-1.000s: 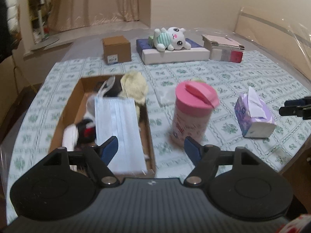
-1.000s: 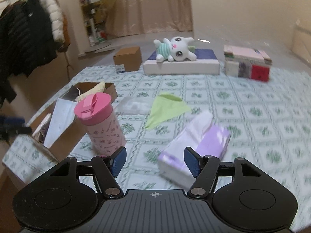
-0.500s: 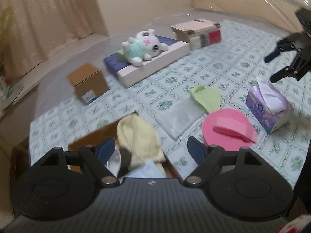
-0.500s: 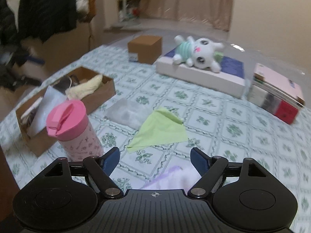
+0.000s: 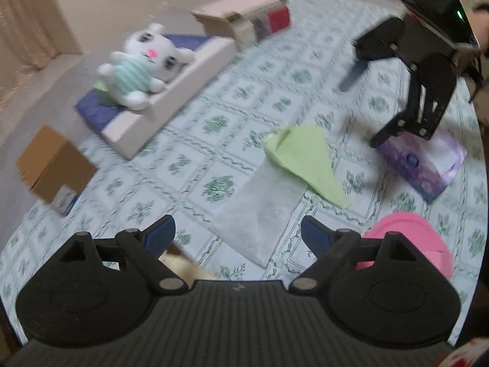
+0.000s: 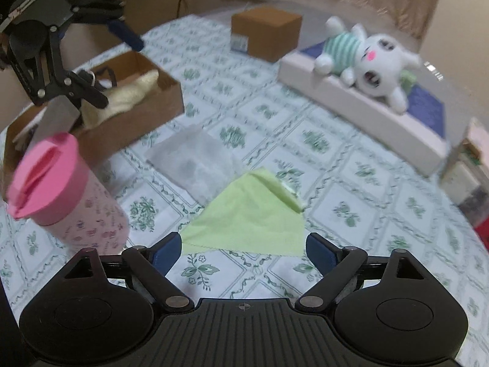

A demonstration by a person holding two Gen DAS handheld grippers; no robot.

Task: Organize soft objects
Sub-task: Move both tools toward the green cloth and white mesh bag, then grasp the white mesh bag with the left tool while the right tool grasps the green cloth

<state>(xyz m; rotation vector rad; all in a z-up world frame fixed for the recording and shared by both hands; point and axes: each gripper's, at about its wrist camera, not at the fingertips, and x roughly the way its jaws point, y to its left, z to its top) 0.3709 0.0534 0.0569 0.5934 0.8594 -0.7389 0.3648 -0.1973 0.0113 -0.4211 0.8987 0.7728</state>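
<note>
A folded green cloth (image 6: 250, 214) lies on the patterned table just ahead of my open, empty right gripper (image 6: 241, 247); it also shows in the left wrist view (image 5: 302, 159). A white cloth (image 5: 259, 211) lies beside it, just ahead of my open, empty left gripper (image 5: 237, 232), and shows in the right wrist view (image 6: 192, 159). An open cardboard box (image 6: 137, 122) at the left holds a cream soft item (image 6: 128, 98) and other things. A white plush bunny (image 6: 366, 61) lies on a flat white box (image 6: 360, 113) at the back.
A pink lidded cup (image 6: 67, 189) stands left of the green cloth. A purple tissue pack (image 5: 424, 165) lies at the right under the right gripper's body. A small brown carton (image 6: 266, 32) and a stack of boxes (image 5: 247, 15) stand at the back.
Both grippers have moved forward and down over the table toward the cloths. The left one has left the cardboard box and now faces the white cloth. Both stay open.
</note>
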